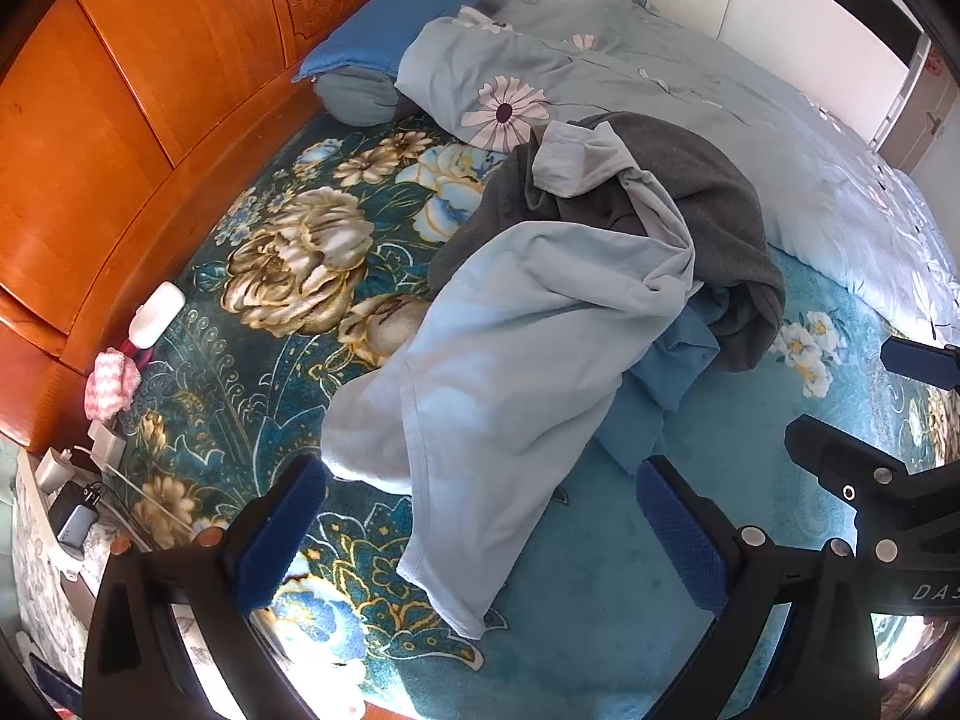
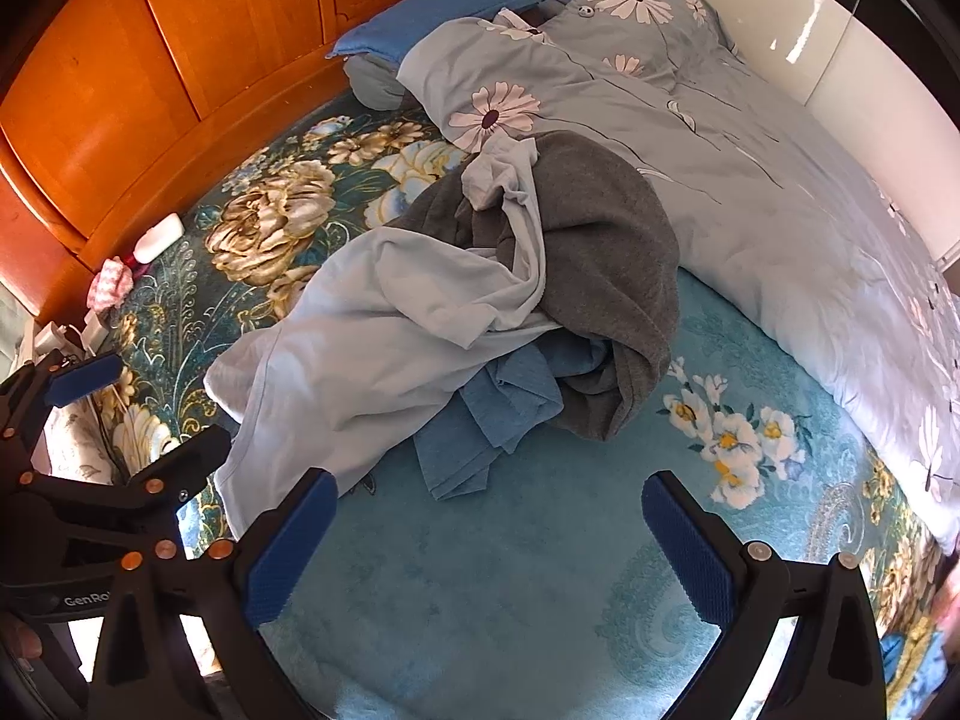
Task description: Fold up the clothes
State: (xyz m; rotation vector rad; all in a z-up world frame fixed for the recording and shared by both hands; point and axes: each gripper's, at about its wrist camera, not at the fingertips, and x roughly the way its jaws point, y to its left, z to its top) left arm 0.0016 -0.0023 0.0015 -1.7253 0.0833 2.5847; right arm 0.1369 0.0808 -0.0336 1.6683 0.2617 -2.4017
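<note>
Blue-padded jaws of the left gripper (image 1: 480, 534) spread wide, gripping nothing, poised low over the bed (image 1: 600, 570) with the hem of the pale shirt (image 1: 498, 360) lying between and just ahead of the pads. Right gripper (image 2: 489, 546) likewise wide apart and empty, levelled over bare teal blanket (image 2: 480, 588), short of the clothes. Each gripper visible at the edge of the other's view: right one at the right edge of the left view, left one (image 2: 90, 414) at the left edge of the right view, side by side, both pointing towards the headboard (image 1: 120, 120). Clothes heaped mid-bed in a loose pile: pale shirt sprawled on top and trailing towards the left gripper, grey garment (image 2: 606, 276) bunched behind and to the right, blue cloth (image 2: 486, 420) crumpled beneath both, poking out at the near edge. Floral quilt (image 2: 720, 150) rumpled beyond the pile along the right side, touching the grey garment. Blue pillow (image 1: 390, 30) against the headboard. Small white case (image 1: 156, 312) and pink cloth (image 1: 111, 384) by the bed's left edge, well apart from the pile.
</note>
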